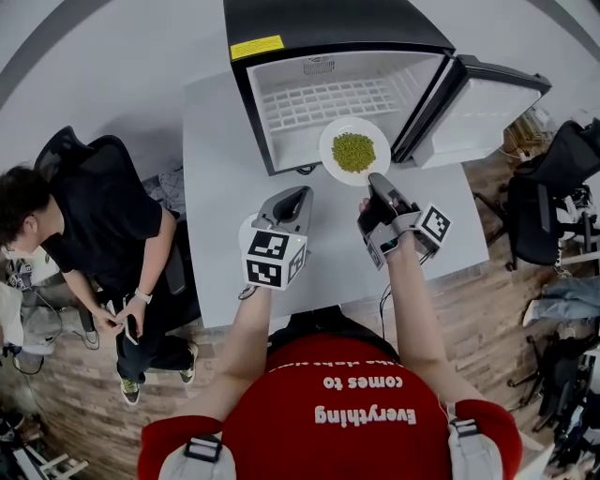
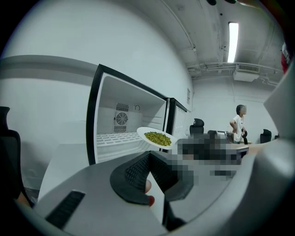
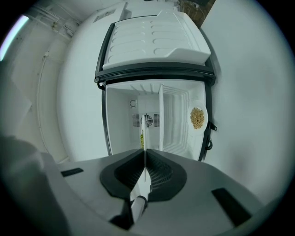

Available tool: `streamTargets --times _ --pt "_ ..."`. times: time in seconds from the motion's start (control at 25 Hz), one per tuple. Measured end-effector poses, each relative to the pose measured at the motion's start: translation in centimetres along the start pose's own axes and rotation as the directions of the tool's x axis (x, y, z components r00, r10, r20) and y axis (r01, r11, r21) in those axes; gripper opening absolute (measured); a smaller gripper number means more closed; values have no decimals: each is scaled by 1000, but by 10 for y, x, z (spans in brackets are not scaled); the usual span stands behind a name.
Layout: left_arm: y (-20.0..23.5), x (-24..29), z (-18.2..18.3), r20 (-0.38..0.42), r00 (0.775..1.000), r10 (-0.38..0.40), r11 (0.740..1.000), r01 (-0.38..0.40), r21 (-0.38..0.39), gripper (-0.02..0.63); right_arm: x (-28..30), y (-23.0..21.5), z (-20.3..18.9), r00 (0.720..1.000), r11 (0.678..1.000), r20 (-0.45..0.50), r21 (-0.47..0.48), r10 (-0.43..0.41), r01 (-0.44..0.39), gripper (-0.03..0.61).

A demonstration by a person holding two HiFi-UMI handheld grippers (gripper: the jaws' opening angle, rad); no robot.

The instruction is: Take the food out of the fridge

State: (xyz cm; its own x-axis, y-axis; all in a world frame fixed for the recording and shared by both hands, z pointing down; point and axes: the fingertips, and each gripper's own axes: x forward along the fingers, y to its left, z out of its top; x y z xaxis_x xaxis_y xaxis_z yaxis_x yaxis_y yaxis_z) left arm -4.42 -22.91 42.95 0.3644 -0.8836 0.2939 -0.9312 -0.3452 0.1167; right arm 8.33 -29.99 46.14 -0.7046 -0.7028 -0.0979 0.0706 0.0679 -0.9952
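White counter [image 1: 216,187], open fridge [image 1: 319,28]: your right hand-held gripper [image 1: 373,180] pinches the pea plate [image 1: 353,151], already out; left hand-held gripper [image 1: 302,192] pressed together. Next, probably set it down.

The head view looks steeply down from above the person [image 1: 356,412] onto the table [image 1: 211,187], with the open fridge [image 1: 328,28] at the top of the picture. The left gripper view sits low behind its own jaws and looks almost level at the fridge front, from its left side and fairly near. The right gripper view is rolled on its side and faces straight into the fridge. All three views share the fridge inside and the plate [image 1: 327,150].
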Motion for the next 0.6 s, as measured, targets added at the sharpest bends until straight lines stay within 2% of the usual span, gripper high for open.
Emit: streamTargets --times 0.24,0.6 --pt "-3 -19 -10 7 1000 15 1000 -15 -14 0 -26 0 -32 998 1000 -58 -17 -8 7 23" --pt "5 -47 -27 -10 999 53 998 -54 -29 0 -51 -26 -72 992 998 -113 29 -49 53 23"
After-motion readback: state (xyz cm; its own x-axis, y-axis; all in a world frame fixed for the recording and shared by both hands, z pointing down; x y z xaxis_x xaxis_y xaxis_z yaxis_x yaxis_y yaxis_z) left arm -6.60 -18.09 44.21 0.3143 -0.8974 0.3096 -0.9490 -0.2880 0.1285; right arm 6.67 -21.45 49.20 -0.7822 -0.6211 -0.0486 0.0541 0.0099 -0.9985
